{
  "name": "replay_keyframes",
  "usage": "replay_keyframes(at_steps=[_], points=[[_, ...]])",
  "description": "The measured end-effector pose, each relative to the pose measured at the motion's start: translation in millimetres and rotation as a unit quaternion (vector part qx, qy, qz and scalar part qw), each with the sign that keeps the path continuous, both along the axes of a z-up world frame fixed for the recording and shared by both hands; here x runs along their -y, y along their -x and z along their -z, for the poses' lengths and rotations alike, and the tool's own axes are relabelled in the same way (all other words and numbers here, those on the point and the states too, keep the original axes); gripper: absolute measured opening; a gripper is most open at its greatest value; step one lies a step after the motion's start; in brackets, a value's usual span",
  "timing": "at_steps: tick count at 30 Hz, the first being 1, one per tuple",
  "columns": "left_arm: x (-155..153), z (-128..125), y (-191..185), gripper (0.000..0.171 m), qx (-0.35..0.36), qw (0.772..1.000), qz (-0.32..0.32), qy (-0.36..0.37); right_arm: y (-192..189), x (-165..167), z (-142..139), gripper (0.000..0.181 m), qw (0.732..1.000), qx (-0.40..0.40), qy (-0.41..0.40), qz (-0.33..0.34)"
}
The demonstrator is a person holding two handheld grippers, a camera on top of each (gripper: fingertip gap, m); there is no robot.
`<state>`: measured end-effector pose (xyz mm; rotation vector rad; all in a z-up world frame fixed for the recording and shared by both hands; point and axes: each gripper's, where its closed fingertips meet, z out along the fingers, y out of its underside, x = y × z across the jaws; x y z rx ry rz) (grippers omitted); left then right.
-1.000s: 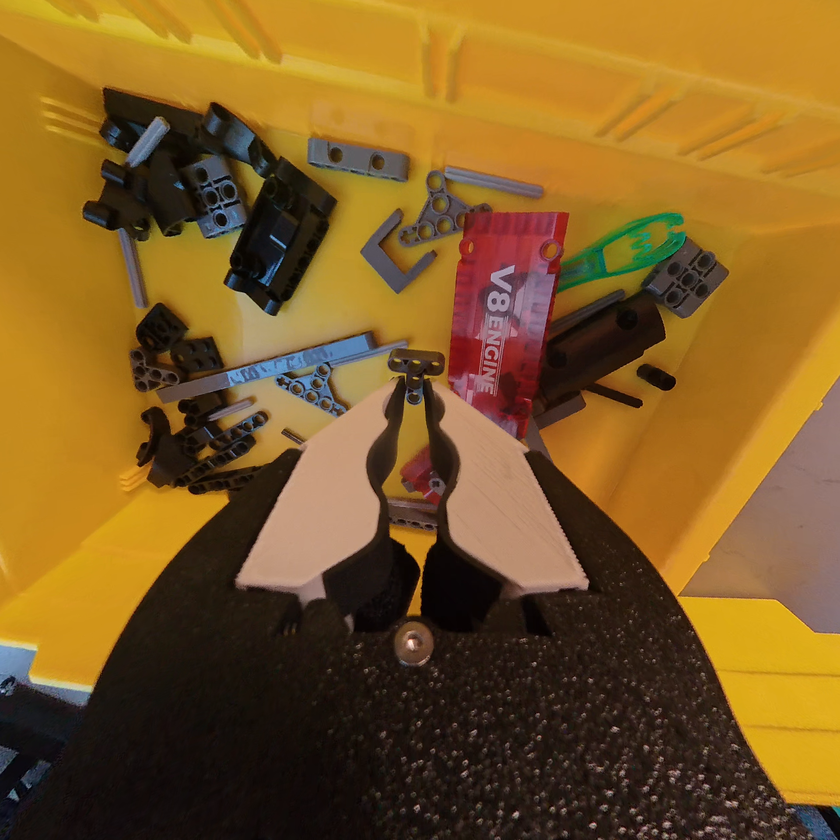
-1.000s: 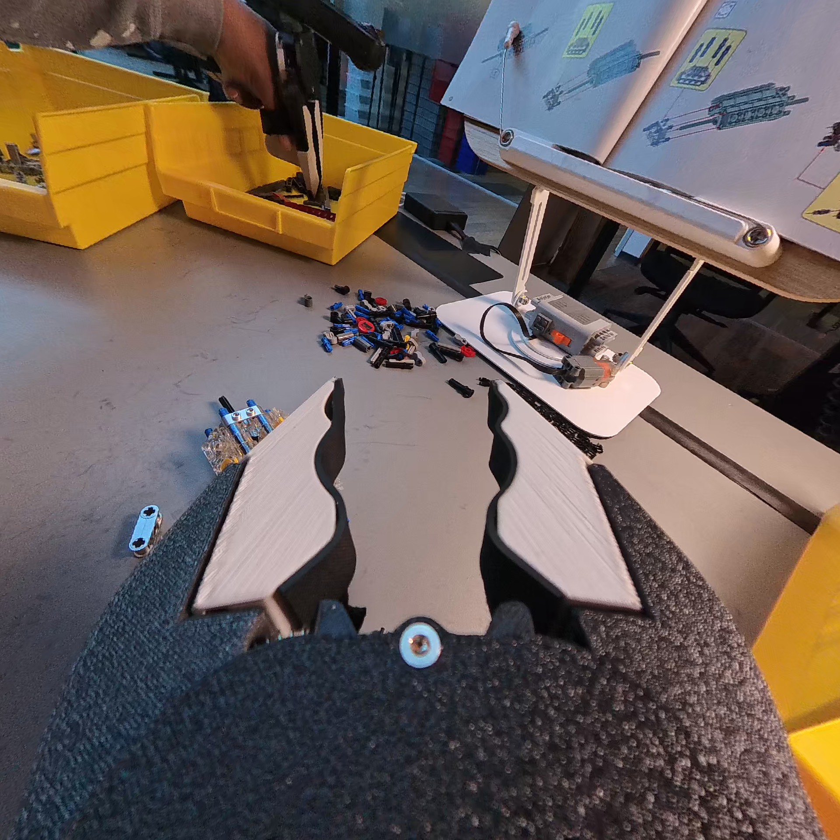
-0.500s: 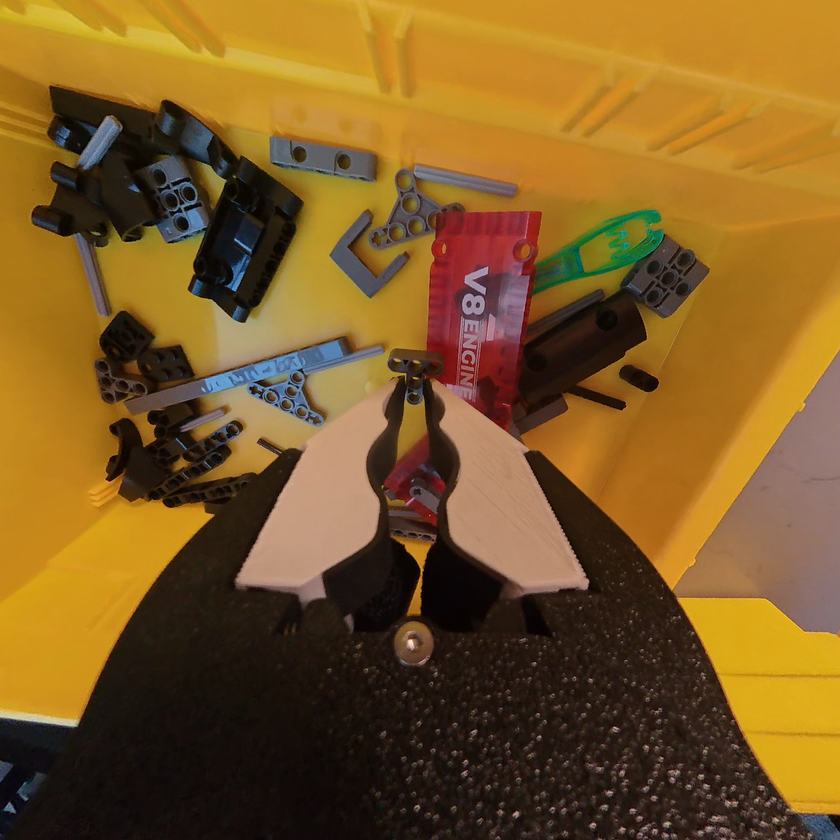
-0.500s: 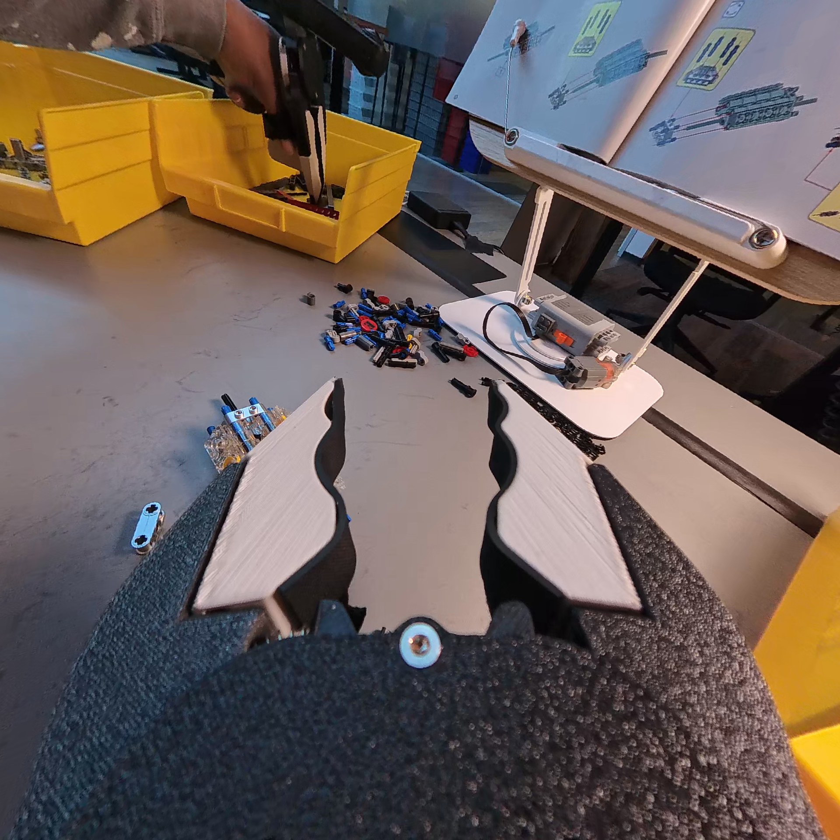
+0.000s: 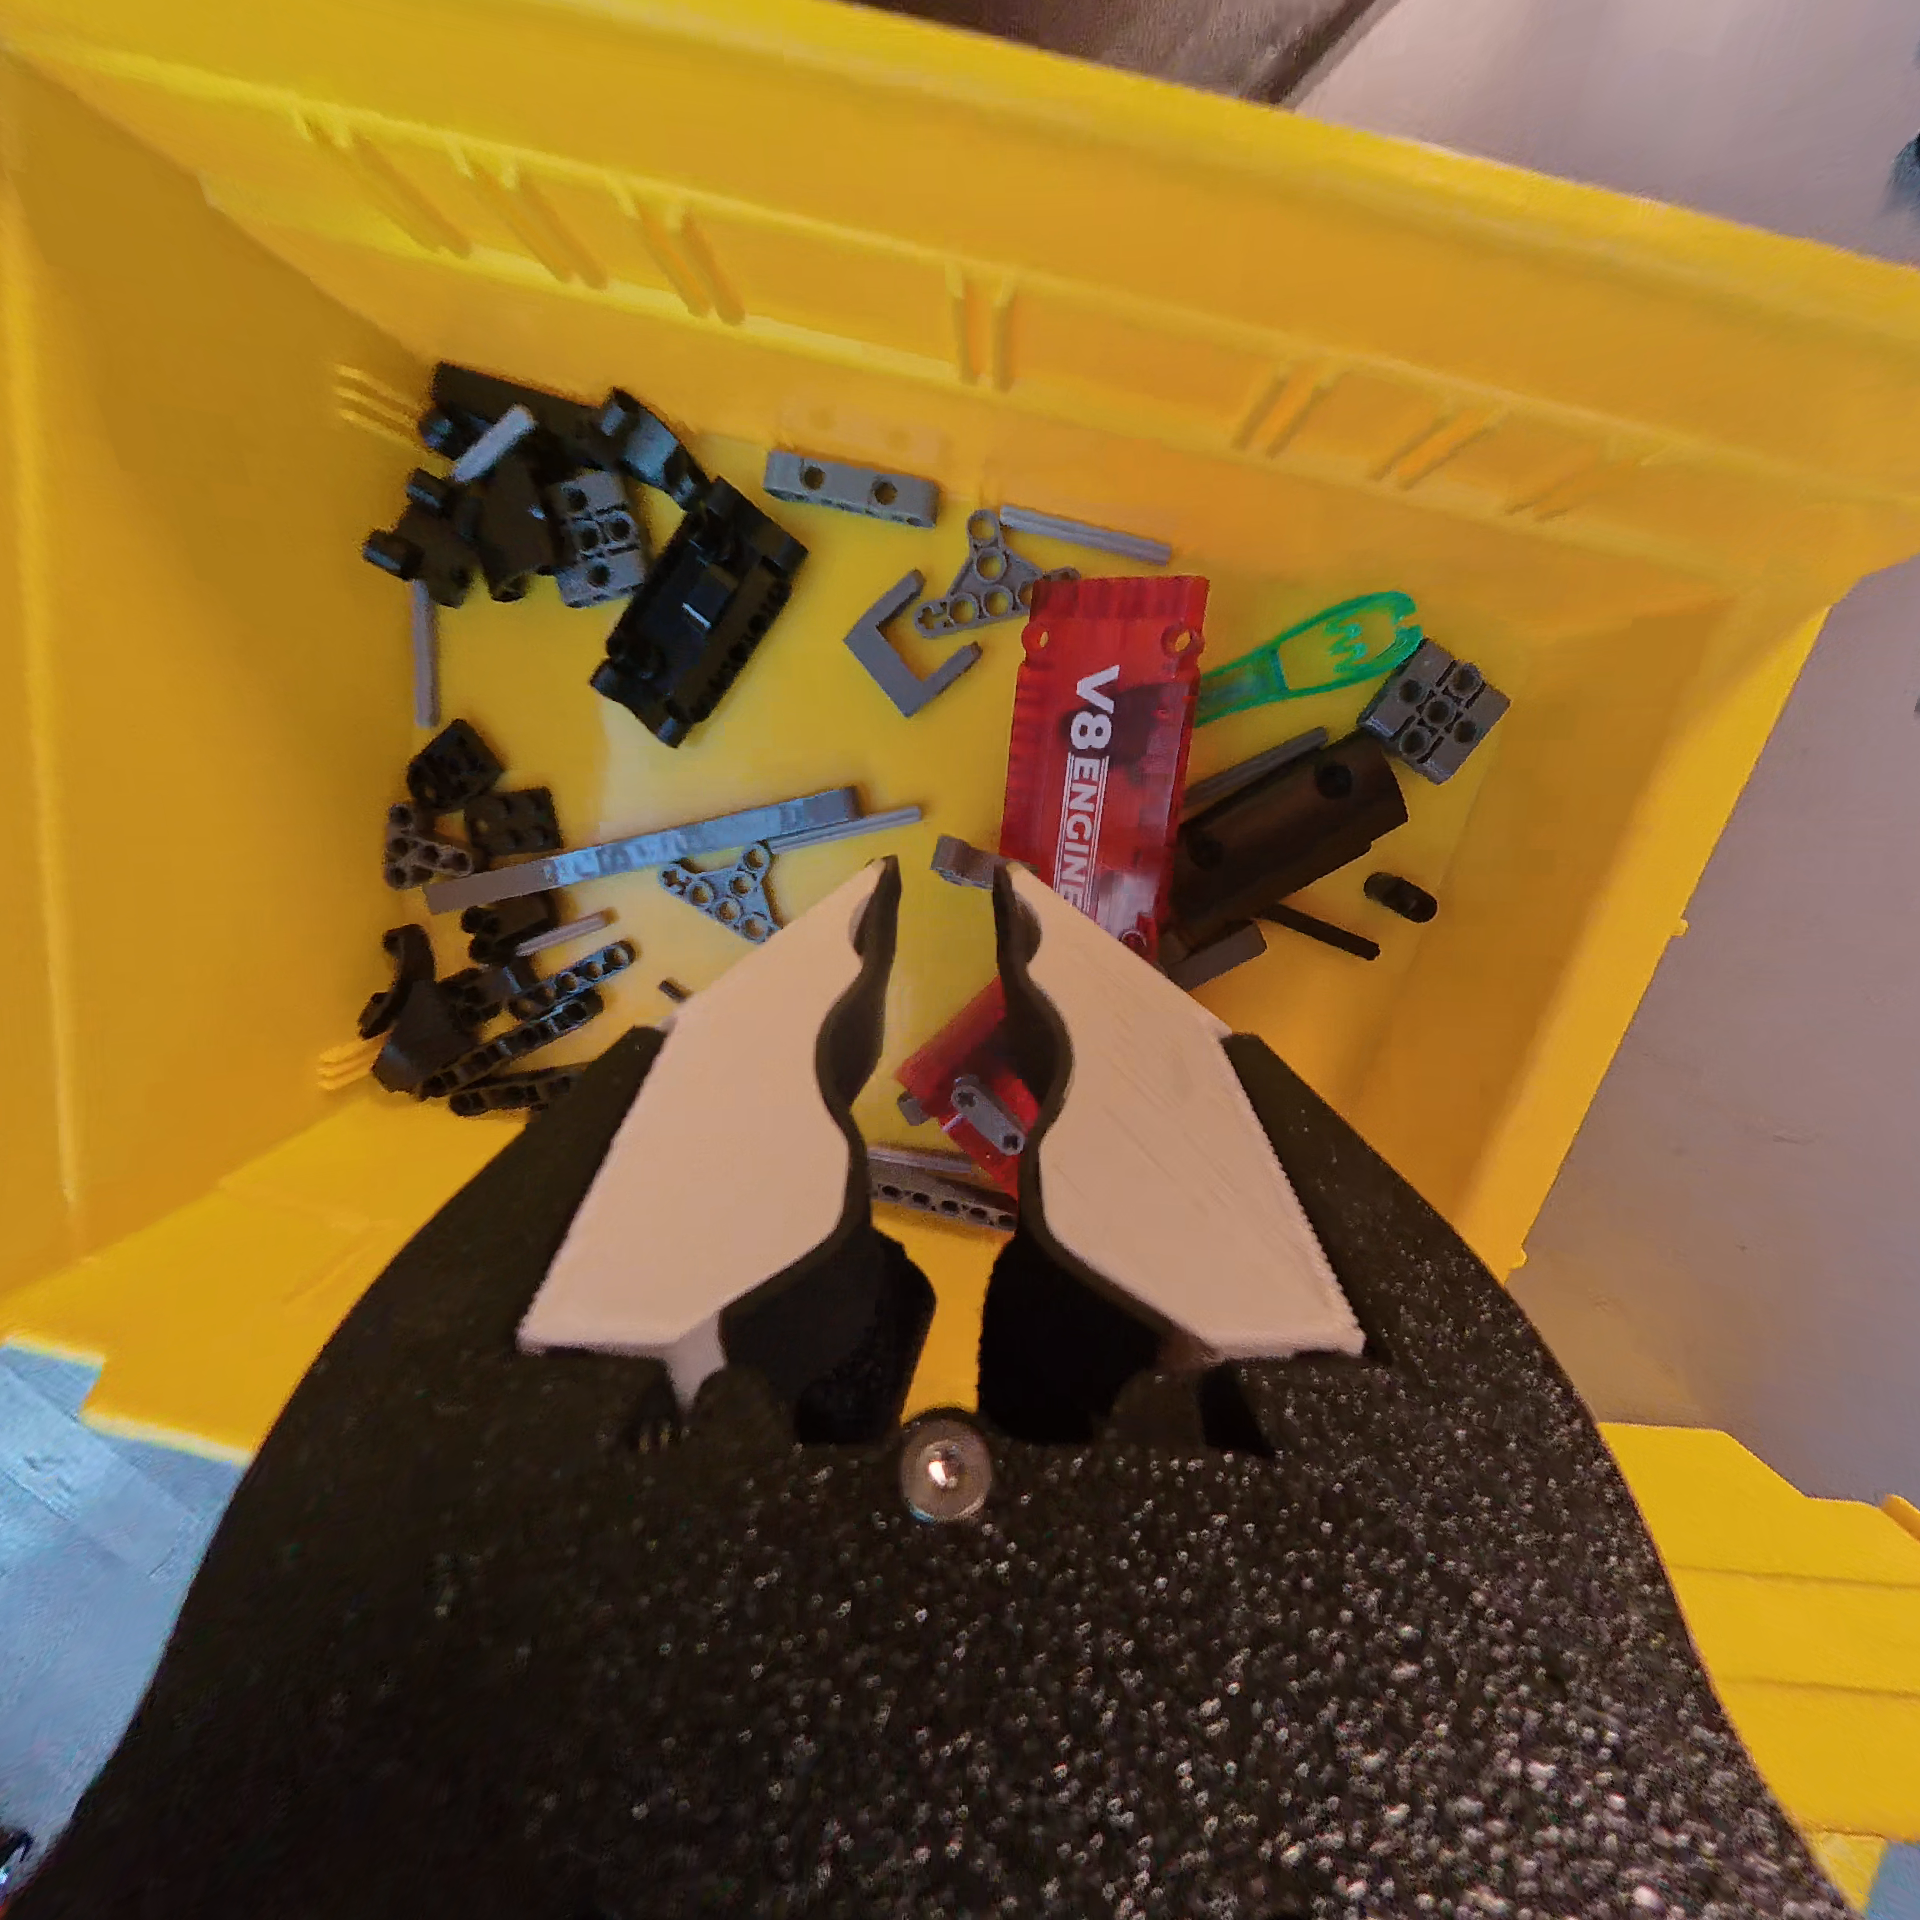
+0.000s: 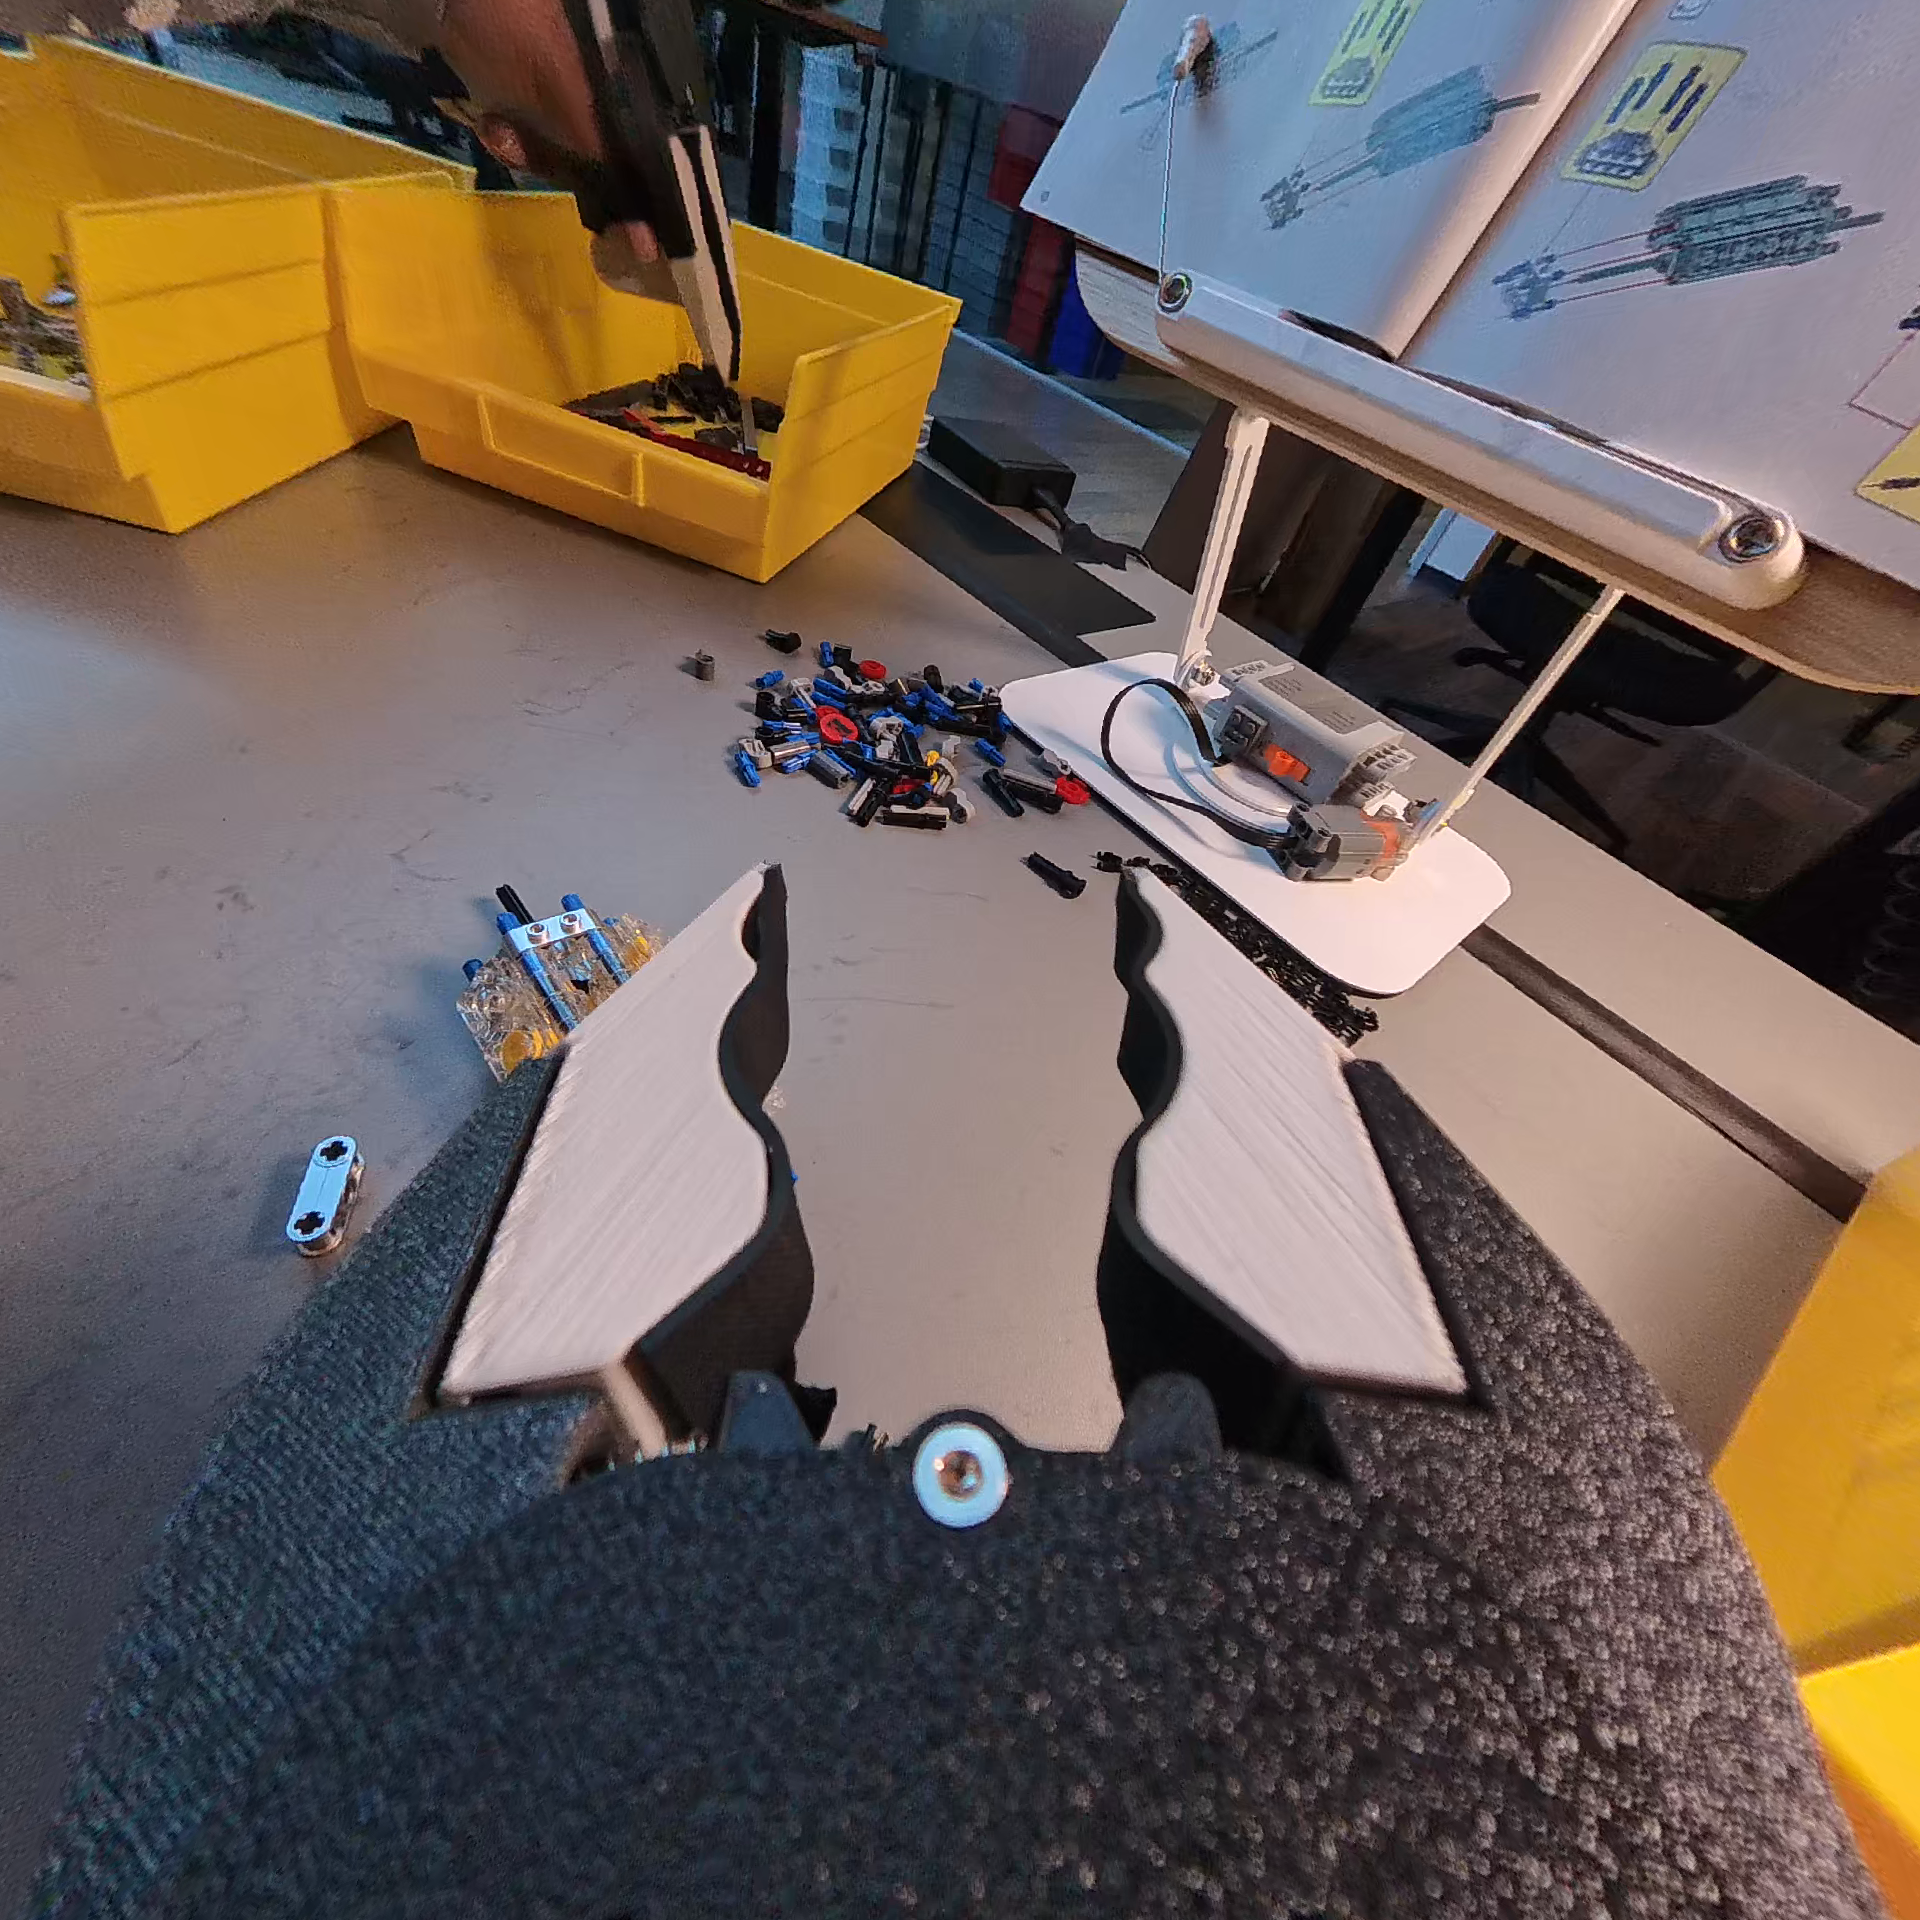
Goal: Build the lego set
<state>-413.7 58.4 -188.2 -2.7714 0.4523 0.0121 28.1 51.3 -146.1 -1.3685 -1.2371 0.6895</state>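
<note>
The left gripper (image 5: 940, 878) hangs over the yellow bin (image 5: 1039, 260), fingers slightly apart and clamped on nothing. A small grey piece (image 5: 961, 862) sits just off the right fingertip; whether they touch I cannot tell. Beside it the red panel (image 5: 1107, 748) lies with its long axis running away toward the far wall, among grey and black parts.

The right gripper (image 6: 951, 883) hovers over the grey table (image 6: 312, 727), fingers wide apart and empty. Only this view shows the parts pile (image 6: 883, 743), the clear block (image 6: 556, 971), the white stand (image 6: 1351, 935) and the left gripper reaching down into the bin.
</note>
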Motion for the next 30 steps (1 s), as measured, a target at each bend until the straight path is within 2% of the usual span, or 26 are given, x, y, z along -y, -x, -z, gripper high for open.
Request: replay_keyframes(at_steps=[4,8,12,16,19,23,26,30], points=[[6,-32,12,0.022,-0.017,0.997,-0.017,-0.074,1,-1,0,0.062,1.0,0.002,-0.005,0.004],[25,-75,20,0.022,-0.014,0.983,-0.049,-0.175,-2,-5,-6,0.062,1.0,-0.021,0.01,0.011],[67,-108,23,0.023,-0.024,0.967,-0.07,-0.243,-4,-10,-9,0.062,0.999,-0.036,0.02,0.017],[120,-125,23,0.024,-0.036,0.956,-0.088,-0.278,-1,-9,-7,0.062,0.999,-0.027,0.009,0.021],[160,-127,26,0.024,-0.045,0.95,-0.11,-0.287,-1,-9,-7,0.062,0.999,-0.023,0.001,0.025],[203,-113,21,0.024,-0.036,0.95,-0.136,-0.277,-3,-11,-9,0.062,0.999,-0.032,0.005,0.033],[218,-99,-3,0.025,-0.018,0.952,-0.13,-0.275,-6,-13,-10,0.062,0.998,-0.038,0.012,0.039],[218,-84,-52,0.027,0.013,0.956,-0.094,-0.279,-7,-13,-11,0.062,0.998,-0.042,0.015,0.043]])
